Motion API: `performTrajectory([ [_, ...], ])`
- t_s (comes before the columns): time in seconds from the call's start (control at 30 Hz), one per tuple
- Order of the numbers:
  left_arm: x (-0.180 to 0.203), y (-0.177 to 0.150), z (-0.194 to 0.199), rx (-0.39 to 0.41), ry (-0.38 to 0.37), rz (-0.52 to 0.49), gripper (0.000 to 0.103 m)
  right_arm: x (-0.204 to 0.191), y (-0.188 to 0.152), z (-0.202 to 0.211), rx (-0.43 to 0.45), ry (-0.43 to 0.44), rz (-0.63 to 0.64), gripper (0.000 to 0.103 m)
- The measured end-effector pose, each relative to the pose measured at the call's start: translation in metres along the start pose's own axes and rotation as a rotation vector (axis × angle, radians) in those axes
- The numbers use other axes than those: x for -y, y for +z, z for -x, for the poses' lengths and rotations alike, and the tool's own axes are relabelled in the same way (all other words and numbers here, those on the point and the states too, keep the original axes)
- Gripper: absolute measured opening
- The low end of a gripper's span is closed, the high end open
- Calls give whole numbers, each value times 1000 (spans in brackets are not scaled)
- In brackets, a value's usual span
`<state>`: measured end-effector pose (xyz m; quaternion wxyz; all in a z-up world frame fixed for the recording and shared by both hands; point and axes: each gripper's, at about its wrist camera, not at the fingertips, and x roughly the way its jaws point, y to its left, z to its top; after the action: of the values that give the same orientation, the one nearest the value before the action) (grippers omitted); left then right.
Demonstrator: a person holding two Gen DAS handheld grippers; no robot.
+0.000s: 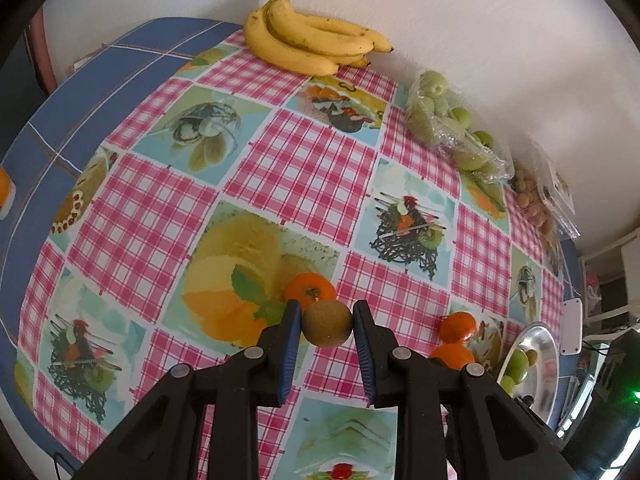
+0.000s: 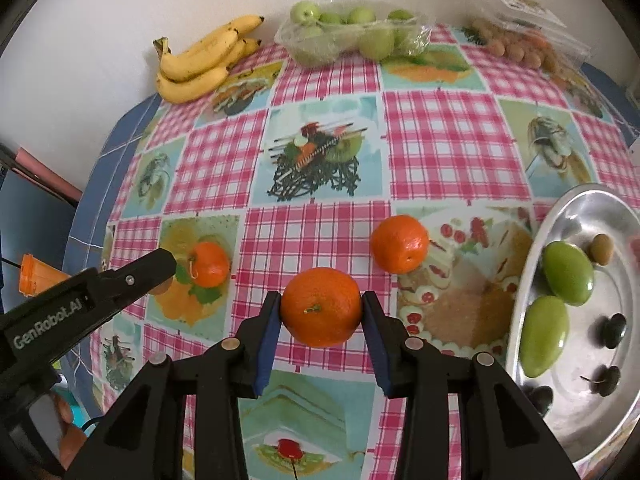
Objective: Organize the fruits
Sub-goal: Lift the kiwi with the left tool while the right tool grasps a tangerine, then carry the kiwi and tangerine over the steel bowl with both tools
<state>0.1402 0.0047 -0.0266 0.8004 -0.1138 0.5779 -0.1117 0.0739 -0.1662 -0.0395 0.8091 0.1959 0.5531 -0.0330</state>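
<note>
Kiwi (image 1: 327,323) sits pinched between the pads of the left gripper (image 1: 327,320), just in front of a tangerine (image 1: 310,290) mid-table, squeezed across its middle so it won't roll. Over to the right wrist view: the right gripper (image 2: 322,307) clamps an orange (image 2: 321,306) near the table's front edge, and the steel tray (image 2: 576,396) at the right edge already holds green fruit, likely its destination.

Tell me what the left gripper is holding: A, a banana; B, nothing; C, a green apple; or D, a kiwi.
D: in the left wrist view, the left gripper has its blue pads pressed on either side of a brown kiwi, just in front of a mandarin.
</note>
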Motion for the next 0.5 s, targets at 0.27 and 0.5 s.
performTrajectory([
  [0.27,17,-1,13,31,-23,-30,28,10,0,19,23,5,-24,42],
  [0.5,36,-7,21,45,-46,-65,28,35,0,36,46,-13,-75,42],
])
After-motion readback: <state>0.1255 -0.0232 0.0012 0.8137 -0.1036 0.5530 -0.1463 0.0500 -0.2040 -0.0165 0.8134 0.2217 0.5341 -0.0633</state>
